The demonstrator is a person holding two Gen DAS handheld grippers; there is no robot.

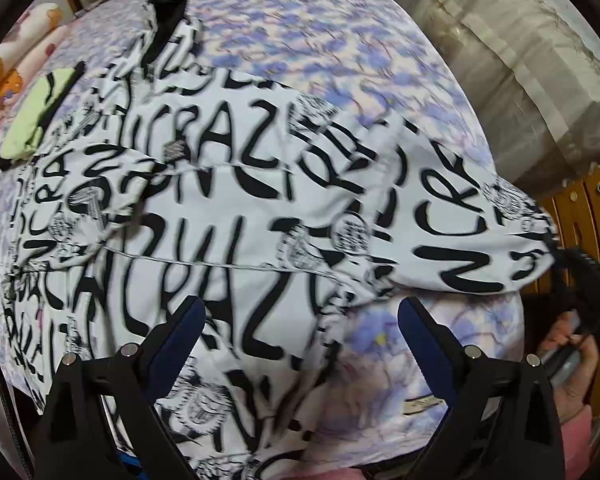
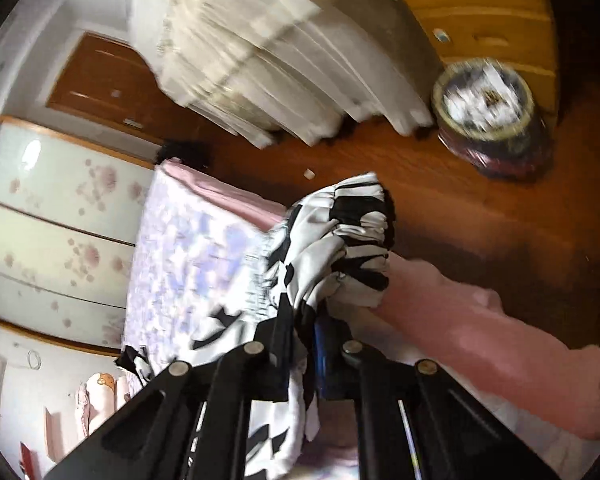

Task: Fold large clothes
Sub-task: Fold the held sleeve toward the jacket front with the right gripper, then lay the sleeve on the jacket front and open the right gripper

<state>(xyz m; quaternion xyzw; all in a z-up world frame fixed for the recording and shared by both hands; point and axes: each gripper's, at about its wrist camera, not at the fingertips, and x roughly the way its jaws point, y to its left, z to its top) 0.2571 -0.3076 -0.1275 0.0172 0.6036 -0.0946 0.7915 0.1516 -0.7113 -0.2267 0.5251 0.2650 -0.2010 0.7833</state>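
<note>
Left wrist view shows me the white jacket [image 1: 204, 200] with black letters spread on the flowery bed [image 1: 340, 60], my left gripper [image 1: 300, 344] wide open above it, my right gripper [image 2: 302, 344] pinching its sleeve [image 2: 340, 240].

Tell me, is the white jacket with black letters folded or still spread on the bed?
Mostly spread: the white jacket with black letters lies open across the bed; only one sleeve end is lifted, pinched in the right gripper.

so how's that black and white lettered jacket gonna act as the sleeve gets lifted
Probably floppy: the jacket sags in folds from the right gripper, which is shut on its gathered cuff. Likely light, since one pinch holds the sleeve up. It may drag across the floral bedsheet.
</note>
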